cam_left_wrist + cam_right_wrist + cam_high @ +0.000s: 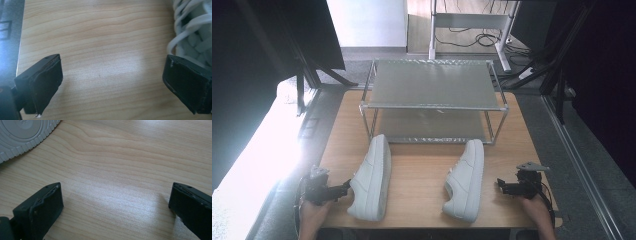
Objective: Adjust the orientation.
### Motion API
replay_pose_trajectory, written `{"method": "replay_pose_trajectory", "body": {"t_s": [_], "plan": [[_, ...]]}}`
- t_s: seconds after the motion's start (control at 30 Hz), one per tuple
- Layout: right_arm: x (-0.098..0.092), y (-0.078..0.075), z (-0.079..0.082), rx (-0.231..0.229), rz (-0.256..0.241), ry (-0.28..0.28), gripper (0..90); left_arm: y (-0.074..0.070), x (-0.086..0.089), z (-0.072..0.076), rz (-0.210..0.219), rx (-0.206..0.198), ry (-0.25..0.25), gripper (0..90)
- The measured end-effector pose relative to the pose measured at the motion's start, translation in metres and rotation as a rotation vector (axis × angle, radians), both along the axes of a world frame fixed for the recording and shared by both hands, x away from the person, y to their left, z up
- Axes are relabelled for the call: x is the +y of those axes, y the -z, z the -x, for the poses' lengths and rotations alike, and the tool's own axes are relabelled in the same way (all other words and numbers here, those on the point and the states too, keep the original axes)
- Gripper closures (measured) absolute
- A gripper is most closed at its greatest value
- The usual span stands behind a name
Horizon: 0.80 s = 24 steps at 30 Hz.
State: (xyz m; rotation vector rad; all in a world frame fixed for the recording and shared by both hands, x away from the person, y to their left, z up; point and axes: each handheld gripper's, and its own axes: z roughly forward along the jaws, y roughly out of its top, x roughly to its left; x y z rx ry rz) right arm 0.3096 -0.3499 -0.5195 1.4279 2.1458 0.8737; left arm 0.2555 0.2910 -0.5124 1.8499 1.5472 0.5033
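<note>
Lower left of the high view, the left gripper (346,188) sits with jaws wide apart right at the heel of the left white leather sneaker (372,177), laces (190,30) by one jaw. I'd clamp the heel collar, not the laces. Lower right, the right gripper (501,185) is spread too, near the right white sneaker (465,180); both sit in front of the metal two-tier rack (432,85).

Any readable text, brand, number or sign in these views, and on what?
None can be read.
Round embossed mark on the grey ribbed sole of the white sneaker: too blurred to read.
White line markings on the dark floor strip beside the wooden table: cut off, no legible characters.
</note>
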Motion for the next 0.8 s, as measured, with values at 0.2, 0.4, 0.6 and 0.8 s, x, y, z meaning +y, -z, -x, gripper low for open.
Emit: {"method": "replay_pose_trajectory", "body": {"t_s": [0.2,0.4,0.6,0.8], "plan": [[0.0,0.0,0.0,0.0,0.0,-0.001,0.0,-0.007,0.003,0.007,0.008,-0.009,0.024,0.8],[0.0,0.0,0.0,0.0,0.001,-0.003,0.0,-0.011,0.0,0.01,0.007,-0.003,0.045,0.2],[0.0,0.0,0.0,0.001,0.0,-0.002,0.0,-0.014,-0.005,0.012,0.017,-0.012,0.063,0.0],[0.0,0.0,0.0,0.0,0.0,-0.003,0.0,-0.02,-0.012,0.014,0.007,-0.025,0.08,0.0]]}}
